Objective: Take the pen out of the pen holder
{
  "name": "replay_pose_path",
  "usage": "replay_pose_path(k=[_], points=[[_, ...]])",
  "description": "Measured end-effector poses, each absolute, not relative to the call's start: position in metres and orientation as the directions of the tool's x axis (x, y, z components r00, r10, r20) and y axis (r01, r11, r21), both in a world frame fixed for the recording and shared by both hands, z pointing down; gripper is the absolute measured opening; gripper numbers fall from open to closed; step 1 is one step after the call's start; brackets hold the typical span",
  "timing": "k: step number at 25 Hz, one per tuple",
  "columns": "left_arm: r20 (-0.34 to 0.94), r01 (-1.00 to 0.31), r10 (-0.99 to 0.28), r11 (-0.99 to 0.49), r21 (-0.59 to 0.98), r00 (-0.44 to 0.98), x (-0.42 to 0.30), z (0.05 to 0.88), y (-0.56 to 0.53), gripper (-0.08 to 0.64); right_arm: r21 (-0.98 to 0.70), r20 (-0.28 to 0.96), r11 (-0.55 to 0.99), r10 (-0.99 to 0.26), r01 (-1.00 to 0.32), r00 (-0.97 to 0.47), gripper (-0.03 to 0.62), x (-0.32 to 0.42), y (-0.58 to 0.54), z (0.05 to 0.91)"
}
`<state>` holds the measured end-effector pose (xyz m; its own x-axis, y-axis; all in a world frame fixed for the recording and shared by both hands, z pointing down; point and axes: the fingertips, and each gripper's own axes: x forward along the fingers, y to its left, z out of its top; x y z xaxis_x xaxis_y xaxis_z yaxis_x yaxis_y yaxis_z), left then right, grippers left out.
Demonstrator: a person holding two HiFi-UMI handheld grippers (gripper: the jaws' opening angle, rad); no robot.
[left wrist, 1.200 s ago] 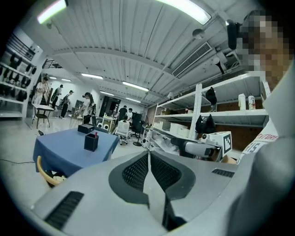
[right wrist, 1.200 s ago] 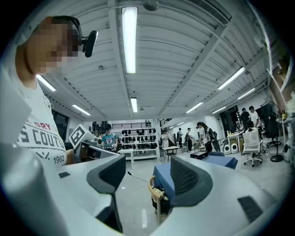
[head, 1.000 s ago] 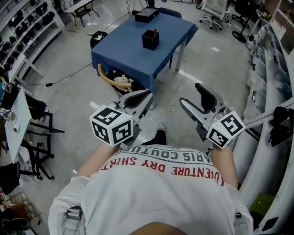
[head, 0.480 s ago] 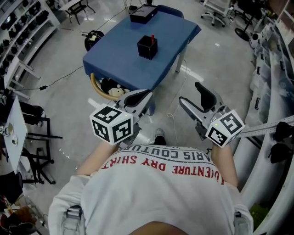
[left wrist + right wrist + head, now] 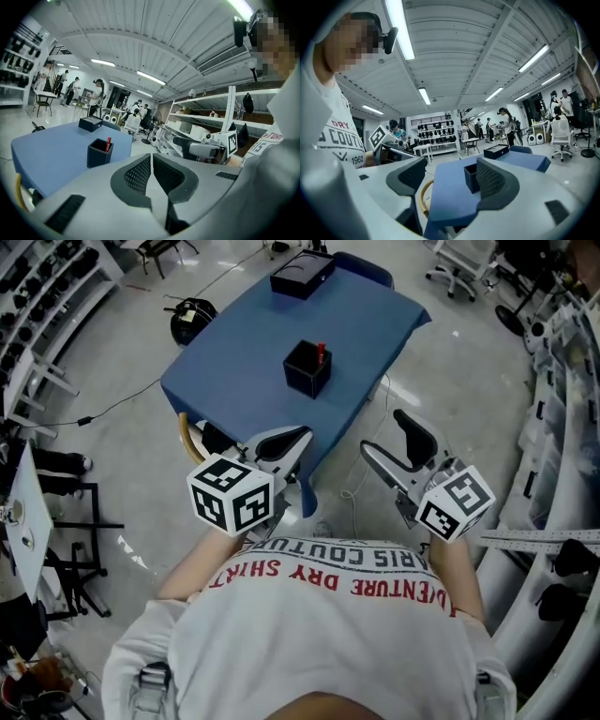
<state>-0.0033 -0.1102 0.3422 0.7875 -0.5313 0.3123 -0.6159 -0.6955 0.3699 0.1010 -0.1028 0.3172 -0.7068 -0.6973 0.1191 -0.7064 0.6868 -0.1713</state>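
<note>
**Approach under way: pen untouched in its holder**

Nearest to us, against our white shirt (image 5: 328, 634), we hold both tools level and well short of the work. The left gripper (image 5: 298, 435) has its jaws pressed together on nothing. The right gripper (image 5: 384, 439) has its jaws spread wide, also empty. Ahead at 12 o'clock stands the blue cloth-covered table (image 5: 244, 381). Near its middle sits the black square pen holder (image 5: 306, 371), with the red pen (image 5: 321, 351) upright in its 1 o'clock corner, top above the rim. Farther on, at the table's far end, lies a flat black box (image 5: 302, 273).

We judge the step in hand to be the approach, since nothing is touched yet. The next move calls for carrying the open right gripper forward over the holder, closing on the pen's exposed top and lifting straight up.

The left gripper view shows the pen plainly at 10 o'clock of its jaws. The right gripper view shows the holder partly behind its right-hand jaw, and no pen. Only the head view shows how far both grippers stand from the table.
</note>
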Motion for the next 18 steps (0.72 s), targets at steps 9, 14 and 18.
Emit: replay_pose_path(k=[9, 14, 18], points=[[0.317, -0.636, -0.551, -0.668, 0.386, 0.772, -0.009, 0.362, -0.172, 0.039, -0.198, 0.153, 0.699, -0.671, -0.688, -0.726, 0.324, 0.093, -0.162, 0.339], [0.322, -0.651, -0.566, -0.653, 0.388, 0.759, -0.014, 0.371, -0.182, 0.038, -0.222, 0.148, 0.695, -0.669, -0.684, -0.728, 0.324, 0.093, -0.177, 0.344], [0.325, -0.663, -0.578, -0.638, 0.392, 0.749, -0.016, 0.376, -0.189, 0.038, -0.234, 0.143, 0.704, -0.657, -0.670, -0.740, 0.324, 0.089, -0.191, 0.345]])
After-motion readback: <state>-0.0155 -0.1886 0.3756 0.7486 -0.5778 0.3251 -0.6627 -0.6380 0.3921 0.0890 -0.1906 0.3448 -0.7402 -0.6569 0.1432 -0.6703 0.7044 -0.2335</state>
